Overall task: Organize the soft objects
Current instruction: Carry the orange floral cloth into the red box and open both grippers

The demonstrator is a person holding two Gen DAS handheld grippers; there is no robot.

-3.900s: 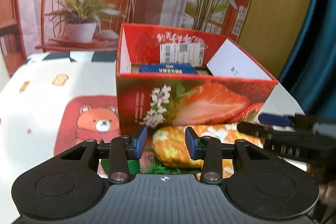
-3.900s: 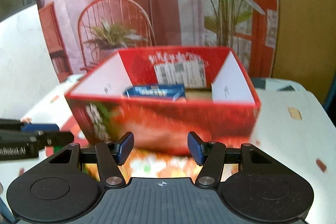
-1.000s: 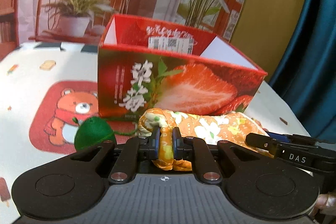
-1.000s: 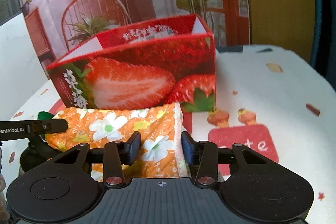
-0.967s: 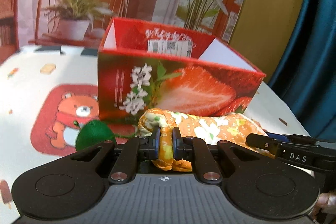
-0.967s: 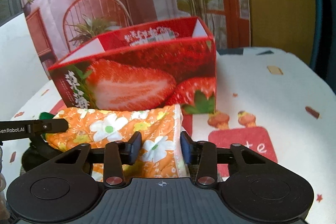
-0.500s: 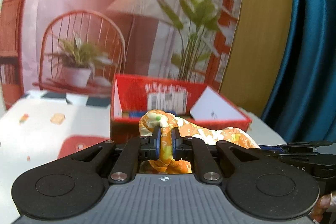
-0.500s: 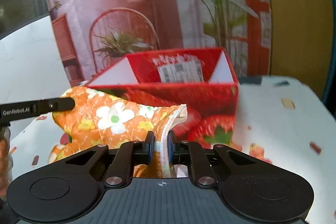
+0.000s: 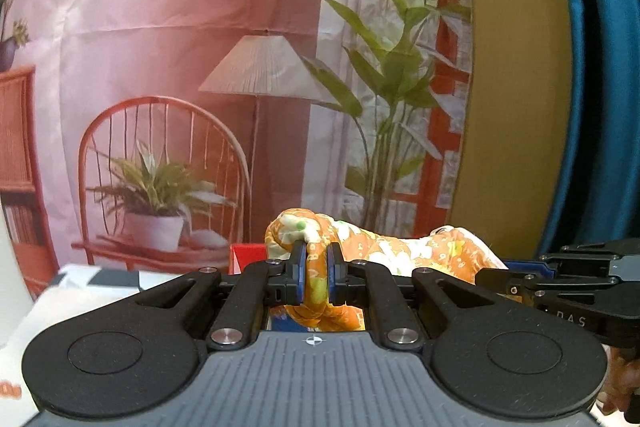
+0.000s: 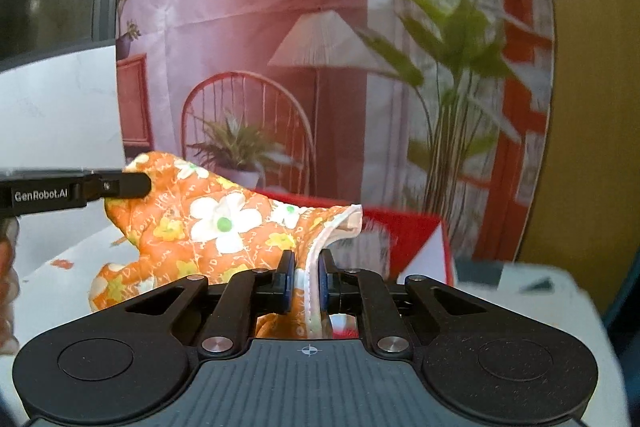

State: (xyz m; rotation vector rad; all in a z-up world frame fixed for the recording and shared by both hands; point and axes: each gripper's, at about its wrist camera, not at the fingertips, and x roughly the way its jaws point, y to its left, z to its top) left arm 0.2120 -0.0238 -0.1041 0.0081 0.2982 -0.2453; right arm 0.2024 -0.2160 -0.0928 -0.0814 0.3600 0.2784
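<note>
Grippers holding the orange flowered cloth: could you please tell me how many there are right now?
2. The left gripper pinches one end of the orange flowered cloth; the right gripper pinches its white-edged end. Both are shut on it.

Printed backdrop (image 9: 168, 39) is hanging behind the table (image 10: 532, 291), showing a lamp (image 9: 260, 67), a red chair (image 10: 244, 99), a potted plant (image 9: 154, 195) and a tall leafy plant (image 10: 452, 39). Blue curtain (image 9: 600, 75) is hanging at right, beside a mustard panel (image 9: 516, 67).

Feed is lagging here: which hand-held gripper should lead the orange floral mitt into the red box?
Probably right: the red box sits just beyond its pinch on the mitt.
</note>
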